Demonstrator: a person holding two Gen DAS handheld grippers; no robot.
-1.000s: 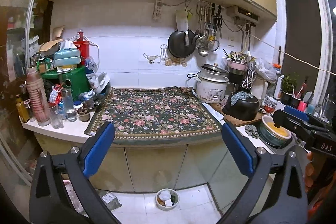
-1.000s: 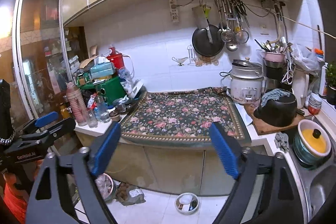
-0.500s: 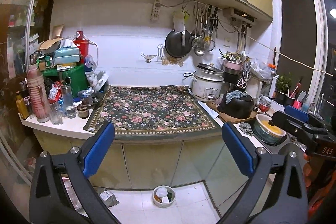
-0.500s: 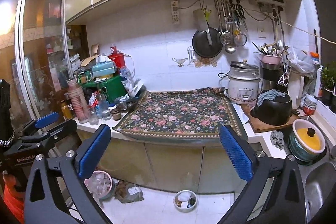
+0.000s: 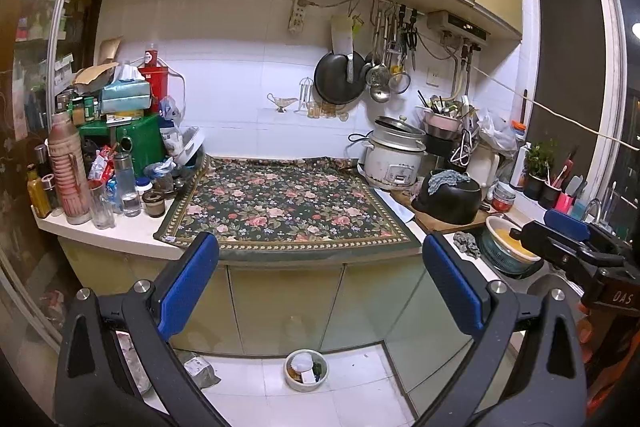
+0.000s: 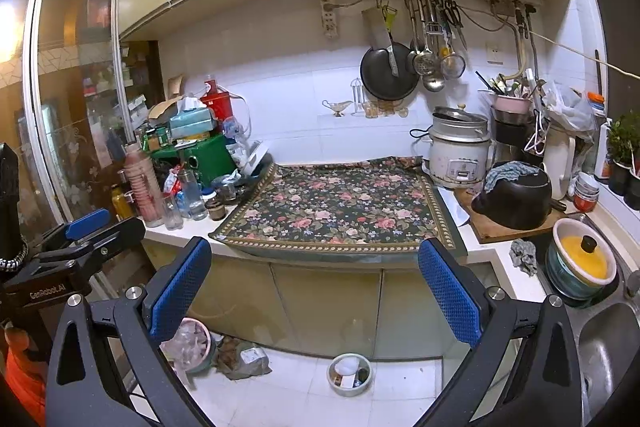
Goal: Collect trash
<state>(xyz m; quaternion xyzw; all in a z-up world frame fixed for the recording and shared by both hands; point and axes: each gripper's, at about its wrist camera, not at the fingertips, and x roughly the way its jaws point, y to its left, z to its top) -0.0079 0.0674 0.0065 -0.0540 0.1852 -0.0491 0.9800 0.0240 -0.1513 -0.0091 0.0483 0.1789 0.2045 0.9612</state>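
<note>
Both cameras have drawn back from the counter over the last second, so the floral cloth (image 5: pixel 286 205) sits smaller and higher in view and more floor tile shows below it; the spread of each gripper's fingers matches the earlier frames. Nearest the lens, the left gripper (image 5: pixel 320 281) stands wide with nothing between its blue pads (image 5: pixel 187 285), and the right gripper (image 6: pixel 314 281) is likewise wide and holds nothing; each gripper shows at the edge of the other's view, at about 3 o'clock in the left view and 9 o'clock in the right. On the floor at 6 o'clock lies a small round bowl (image 6: pixel 349 374) with scraps in it, opening upward, with no long axis to speak of. At about 7 o'clock in the right view a crumpled wrapper (image 6: pixel 245 358) lies flat at the cabinet foot, its long axis roughly left to right, just beside a pink bin (image 6: pixel 188 343) holding clear plastic. Farther off, past the cloth, a rice cooker (image 6: pixel 459 151) stands at 2 o'clock beside a black pot (image 6: pixel 514 197) on a wooden board, and a frying pan (image 6: pixel 389 73) hangs on the tiled wall.
</note>
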